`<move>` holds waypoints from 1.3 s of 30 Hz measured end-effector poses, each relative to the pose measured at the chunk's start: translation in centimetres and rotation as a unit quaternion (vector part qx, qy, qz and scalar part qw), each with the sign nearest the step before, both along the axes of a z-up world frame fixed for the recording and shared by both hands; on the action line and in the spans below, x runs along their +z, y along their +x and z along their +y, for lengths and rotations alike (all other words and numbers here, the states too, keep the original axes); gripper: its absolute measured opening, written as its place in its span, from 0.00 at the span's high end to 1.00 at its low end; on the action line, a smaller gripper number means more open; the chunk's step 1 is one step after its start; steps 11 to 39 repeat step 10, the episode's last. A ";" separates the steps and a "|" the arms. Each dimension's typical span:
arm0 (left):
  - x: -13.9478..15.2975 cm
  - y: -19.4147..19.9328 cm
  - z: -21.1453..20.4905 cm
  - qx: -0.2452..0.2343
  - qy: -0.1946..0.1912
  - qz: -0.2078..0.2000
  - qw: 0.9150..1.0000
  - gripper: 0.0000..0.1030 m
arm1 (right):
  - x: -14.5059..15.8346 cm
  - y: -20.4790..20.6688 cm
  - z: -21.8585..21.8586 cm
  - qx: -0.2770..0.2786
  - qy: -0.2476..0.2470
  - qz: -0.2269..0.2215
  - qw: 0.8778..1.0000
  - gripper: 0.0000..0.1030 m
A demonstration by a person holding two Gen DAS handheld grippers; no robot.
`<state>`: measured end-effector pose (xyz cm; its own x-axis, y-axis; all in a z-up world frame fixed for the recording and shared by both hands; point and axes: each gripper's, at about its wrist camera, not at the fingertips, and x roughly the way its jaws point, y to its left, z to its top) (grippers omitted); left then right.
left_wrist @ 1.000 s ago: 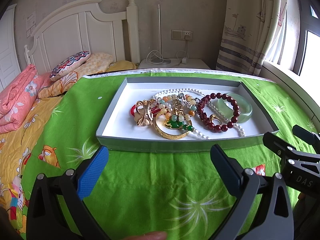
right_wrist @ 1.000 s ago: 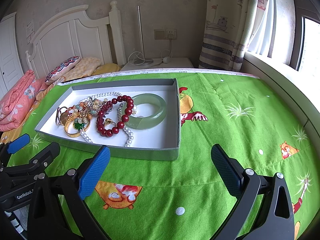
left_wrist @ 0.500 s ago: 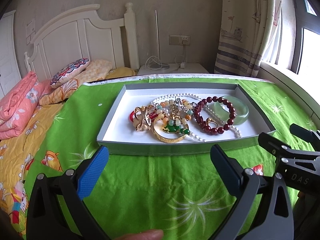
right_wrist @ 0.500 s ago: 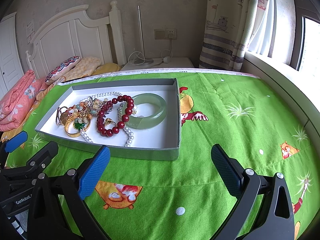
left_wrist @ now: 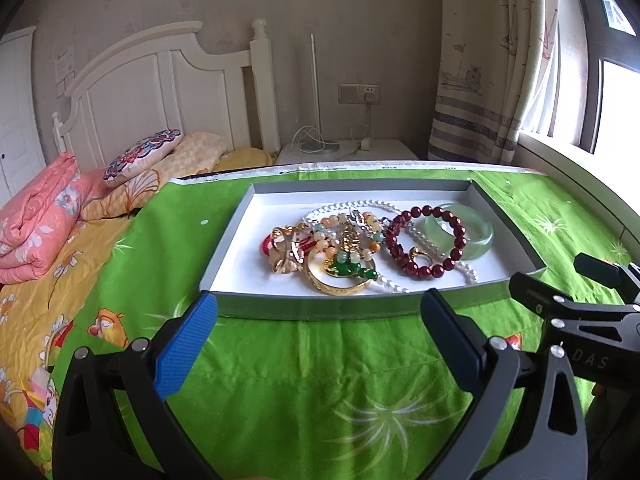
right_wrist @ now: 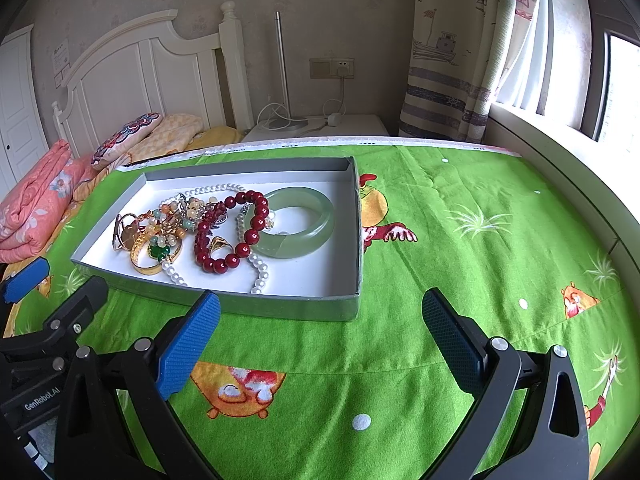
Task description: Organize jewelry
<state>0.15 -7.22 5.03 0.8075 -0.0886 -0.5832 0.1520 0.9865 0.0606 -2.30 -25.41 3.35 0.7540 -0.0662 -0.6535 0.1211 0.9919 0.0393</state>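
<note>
Jewelry (right_wrist: 208, 232) heaped tangled inside tray (right_wrist: 280, 308), unsorted or merely gathered; left hand-held gripper (left_wrist: 320, 336) and right hand-held gripper (right_wrist: 320, 336) released, empty.

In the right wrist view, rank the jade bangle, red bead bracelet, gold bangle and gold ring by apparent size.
1. jade bangle
2. red bead bracelet, close behind it
3. gold bangle
4. gold ring

All lie in the tray at similar depth, so nearness hardly skews this.
</note>
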 end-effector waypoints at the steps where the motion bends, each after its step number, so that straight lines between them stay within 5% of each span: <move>1: 0.1 -0.1 0.2 0.005 -0.003 -0.002 1.000 0.02 | 0.0 0.0 0.0 0.000 0.000 0.000 1.000 0.06; 6: 0.1 0.4 0.6 0.010 -0.013 0.009 1.000 0.02 | 0.0 0.0 0.4 0.008 0.005 0.002 1.000 0.06; 10: -0.1 0.7 1.4 0.018 -0.002 0.054 0.998 0.02 | -0.9 -0.2 1.0 0.044 0.014 0.087 0.995 0.05; 39: -0.1 0.7 1.4 0.018 -0.002 0.054 0.998 0.02 | -0.9 -0.2 1.0 0.044 0.014 0.087 0.995 0.05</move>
